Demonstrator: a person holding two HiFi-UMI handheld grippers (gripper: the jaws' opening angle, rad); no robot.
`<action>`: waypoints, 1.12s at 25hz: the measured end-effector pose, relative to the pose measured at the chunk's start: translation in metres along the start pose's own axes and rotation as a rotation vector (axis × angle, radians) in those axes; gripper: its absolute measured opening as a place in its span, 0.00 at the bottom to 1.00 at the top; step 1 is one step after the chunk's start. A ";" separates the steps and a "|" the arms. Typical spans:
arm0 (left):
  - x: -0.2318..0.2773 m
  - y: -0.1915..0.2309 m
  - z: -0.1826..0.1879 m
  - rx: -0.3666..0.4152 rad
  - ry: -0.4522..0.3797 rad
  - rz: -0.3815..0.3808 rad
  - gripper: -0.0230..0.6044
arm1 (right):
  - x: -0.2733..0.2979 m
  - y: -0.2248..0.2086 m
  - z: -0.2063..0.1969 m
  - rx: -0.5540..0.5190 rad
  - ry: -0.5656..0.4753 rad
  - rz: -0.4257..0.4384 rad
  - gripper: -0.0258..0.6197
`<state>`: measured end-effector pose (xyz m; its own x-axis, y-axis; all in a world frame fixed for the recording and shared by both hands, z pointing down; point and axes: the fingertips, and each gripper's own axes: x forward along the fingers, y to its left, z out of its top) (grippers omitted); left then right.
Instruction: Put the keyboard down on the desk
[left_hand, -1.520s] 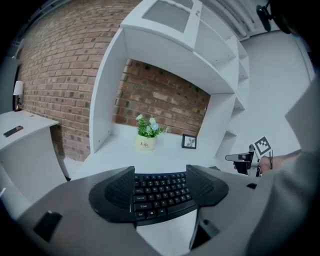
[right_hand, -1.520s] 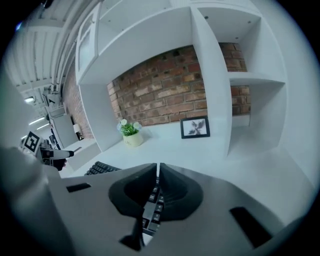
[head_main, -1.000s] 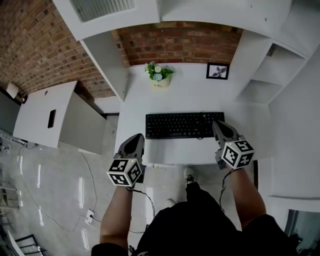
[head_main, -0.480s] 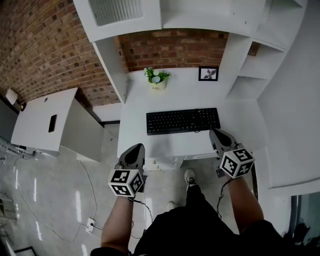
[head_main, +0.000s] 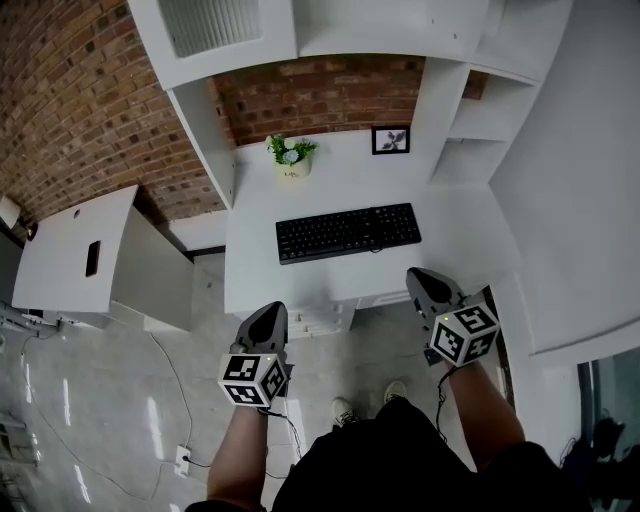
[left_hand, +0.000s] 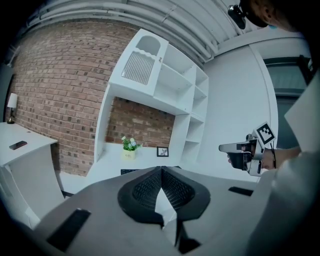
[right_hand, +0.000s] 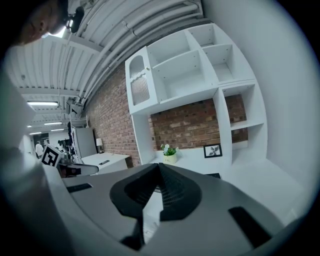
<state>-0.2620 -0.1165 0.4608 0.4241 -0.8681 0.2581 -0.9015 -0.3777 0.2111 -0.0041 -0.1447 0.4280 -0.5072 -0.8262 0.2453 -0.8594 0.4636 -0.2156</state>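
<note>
keyboard (head_main: 348, 232): flat on the tabletop (head_main: 450, 235)
left gripper (head_main: 266, 318): closed, empty
right gripper (head_main: 419, 281): closed, empty

Red brick wall (head_main: 60, 90), white shelving (head_main: 455, 130) — glossy pale floor (head_main: 90, 420).
</note>
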 end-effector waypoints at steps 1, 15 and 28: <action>-0.001 -0.003 -0.001 -0.005 -0.003 -0.003 0.07 | -0.003 0.000 -0.002 -0.001 0.003 0.000 0.07; -0.008 -0.072 -0.016 -0.025 -0.007 0.003 0.07 | -0.052 -0.012 -0.019 -0.028 0.021 0.053 0.07; -0.024 -0.164 -0.024 -0.004 -0.023 0.058 0.07 | -0.120 -0.039 -0.023 -0.026 -0.004 0.154 0.07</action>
<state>-0.1227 -0.0258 0.4431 0.3692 -0.8956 0.2481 -0.9241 -0.3255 0.2001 0.0889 -0.0566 0.4284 -0.6325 -0.7462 0.2076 -0.7732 0.5928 -0.2253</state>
